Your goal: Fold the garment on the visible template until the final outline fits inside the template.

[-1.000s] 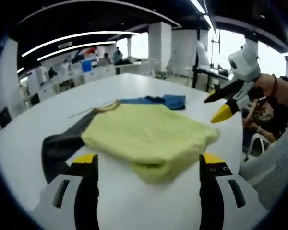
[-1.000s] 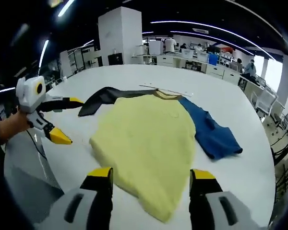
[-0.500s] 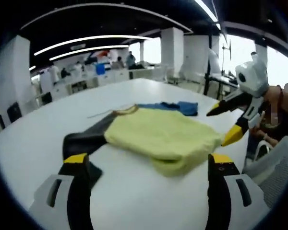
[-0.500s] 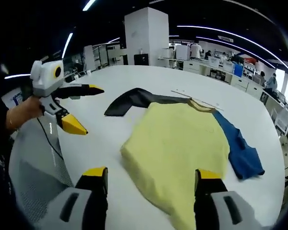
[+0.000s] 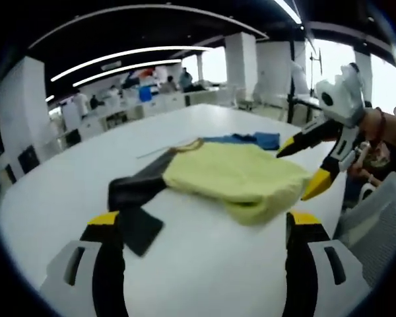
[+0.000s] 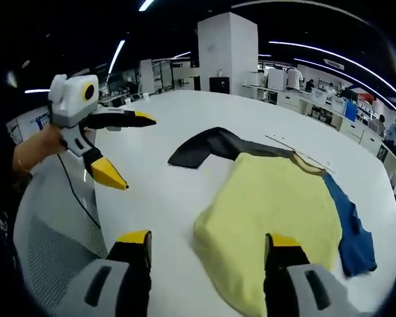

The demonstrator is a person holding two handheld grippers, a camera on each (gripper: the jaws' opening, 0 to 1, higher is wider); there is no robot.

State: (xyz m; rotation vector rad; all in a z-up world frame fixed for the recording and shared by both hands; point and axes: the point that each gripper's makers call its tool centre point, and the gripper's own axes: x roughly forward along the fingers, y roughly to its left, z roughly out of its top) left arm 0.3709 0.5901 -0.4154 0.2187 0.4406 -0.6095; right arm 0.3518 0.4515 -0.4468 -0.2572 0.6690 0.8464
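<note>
Because it lies slumped and rounded at its folded edge, the garment (image 5: 241,178) looks to be soft knit cloth, light and limp, the sort that sags from whatever point lifts it and drags its own layers along. I would judge it wants pinching at a corner or along a doubled edge, both layers at once, and the near thick fold facing the left gripper (image 5: 201,221) seems the handiest place; a grab in the middle would only bunch it. The white table (image 6: 178,191) looks smooth, so the cloth may slide rather than turn over if pulled flat.

It rests on the table ahead of both tools, near the edge where the person stands. The top of it is pale yellow, folded into a rough rectangle with a brownish neckband (image 6: 308,160) at the far end. A dark grey sleeve (image 6: 208,146) trails out on one side and a blue sleeve (image 6: 353,234) on the other, both still outside the yellow block. I cannot make out any template outline on the table from here; it may be hidden under the cloth.

The left gripper has its yellow-tipped jaws spread wide and holds nothing, hovering short of the near fold. The right gripper (image 6: 204,241) is likewise spread and empty, its jaws straddling the yellow corner nearest it. Seen from the left gripper view, it hangs just beside the garment's edge, a hand (image 5: 383,129) behind it.
</note>
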